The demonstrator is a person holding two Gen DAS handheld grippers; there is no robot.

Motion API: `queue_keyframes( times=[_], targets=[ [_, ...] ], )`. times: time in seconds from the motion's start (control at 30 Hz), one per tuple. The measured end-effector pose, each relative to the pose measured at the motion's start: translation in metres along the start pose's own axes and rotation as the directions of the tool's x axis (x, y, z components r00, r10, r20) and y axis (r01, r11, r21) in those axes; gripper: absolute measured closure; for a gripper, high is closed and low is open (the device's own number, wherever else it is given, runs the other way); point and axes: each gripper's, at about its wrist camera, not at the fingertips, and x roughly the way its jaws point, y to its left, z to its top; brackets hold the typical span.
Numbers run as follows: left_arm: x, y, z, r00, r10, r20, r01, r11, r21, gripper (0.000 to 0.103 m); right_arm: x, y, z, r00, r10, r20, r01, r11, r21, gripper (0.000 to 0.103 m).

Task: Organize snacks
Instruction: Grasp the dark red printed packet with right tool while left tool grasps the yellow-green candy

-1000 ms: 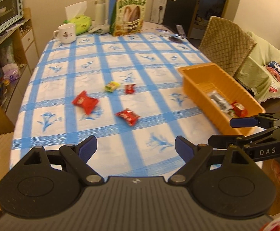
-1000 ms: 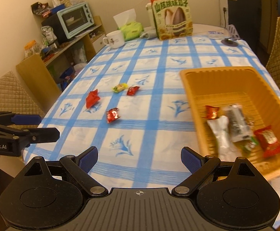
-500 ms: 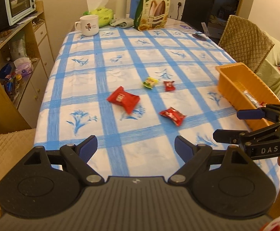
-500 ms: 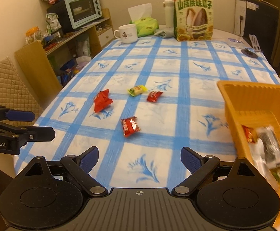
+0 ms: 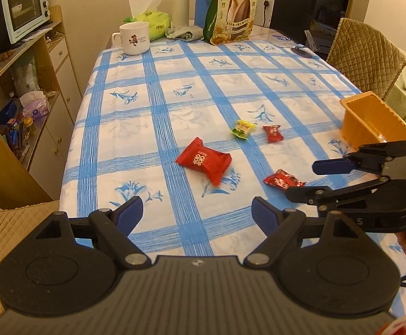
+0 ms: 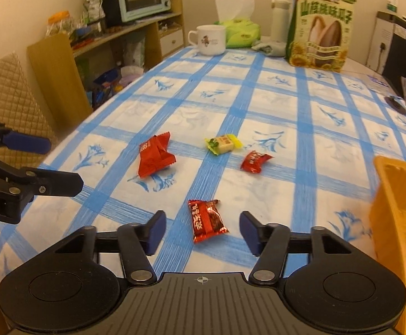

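Several wrapped snacks lie on the blue-checked tablecloth: a large red packet (image 5: 204, 162) (image 6: 154, 156), a yellow-green candy (image 5: 242, 129) (image 6: 223, 144), a small red candy (image 5: 273, 134) (image 6: 255, 161), and a red foil candy (image 5: 282, 181) (image 6: 207, 220). The orange basket (image 5: 370, 124) (image 6: 395, 209) stands at the right. My left gripper (image 5: 197, 212) is open and empty, just short of the large red packet. My right gripper (image 6: 202, 230) is open, low over the table, with the red foil candy between its fingers; it also shows in the left wrist view (image 5: 309, 178).
At the far end stand a white mug (image 5: 133, 37), a tissue pack (image 5: 149, 19), a thermos (image 5: 180, 4) and a sunflower-seed bag (image 5: 235, 14). A shelf with a toaster oven (image 5: 21, 8) is on the left. Quilted chairs (image 5: 362, 47) flank the table.
Both grippers swung left and forward toward the loose snacks. The basket slid to the right edge of both views. The right gripper came down around the red foil candy and narrowed somewhat.
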Motion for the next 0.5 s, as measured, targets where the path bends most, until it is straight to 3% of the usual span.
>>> queue_keyframes(
  times=[0.1, 0.5],
  targets=[
    [0.006, 0.003, 0.002, 1.000, -0.006, -0.007, 0.006, 1.000, 0.003, 0.020, 0.014, -0.001, 0.004, 1.000, -0.005, -0.020, 0.005, 1.000, -0.014, 0.055],
    [0.024, 0.004, 0.009, 0.999, -0.025, -0.023, 0.025, 1.000, 0.017, 0.021, 0.040, 0.000, 0.008, 0.998, -0.016, -0.067, 0.012, 0.999, -0.051, 0.062]
  ],
)
